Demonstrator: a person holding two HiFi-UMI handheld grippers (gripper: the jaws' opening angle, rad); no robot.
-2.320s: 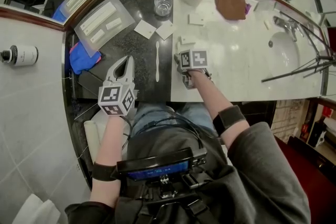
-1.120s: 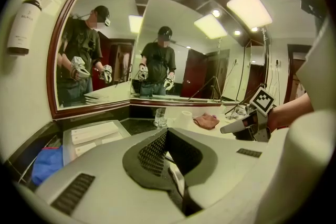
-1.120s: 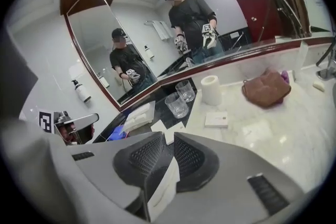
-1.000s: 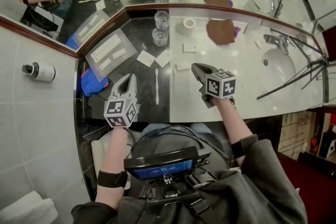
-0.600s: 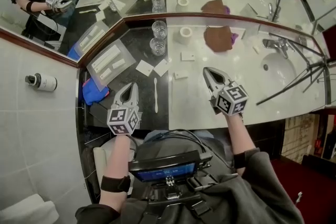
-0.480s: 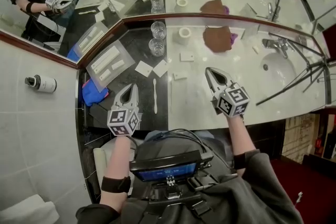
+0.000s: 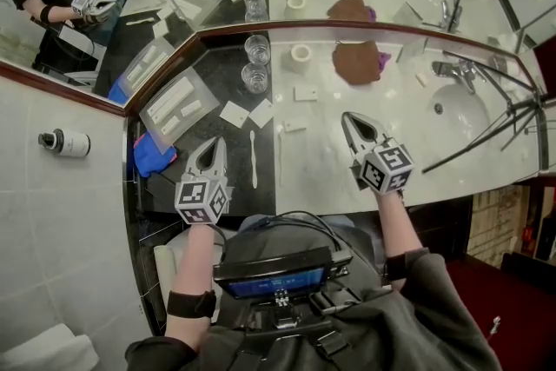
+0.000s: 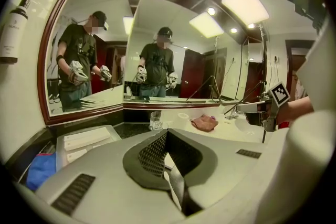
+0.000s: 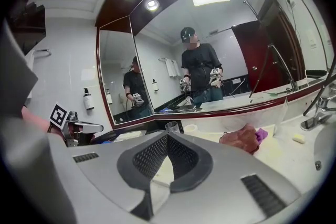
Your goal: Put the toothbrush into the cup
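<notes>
The left gripper (image 7: 211, 145) hovers with its jaws closed on nothing. At its 3 o'clock the toothbrush (image 7: 253, 159) lies untouched on the dark counter. The cup (image 7: 255, 78) stands at the brush's 12 o'clock. I judge the pick-up is not begun: next, a gripper must open over the handle. The right gripper (image 7: 354, 121), also closed and empty, is now farther from the brush than earlier.

No legible wording anywhere, label on the wall-mounted bottle (image 7: 62, 142) too small and blurred to read
</notes>
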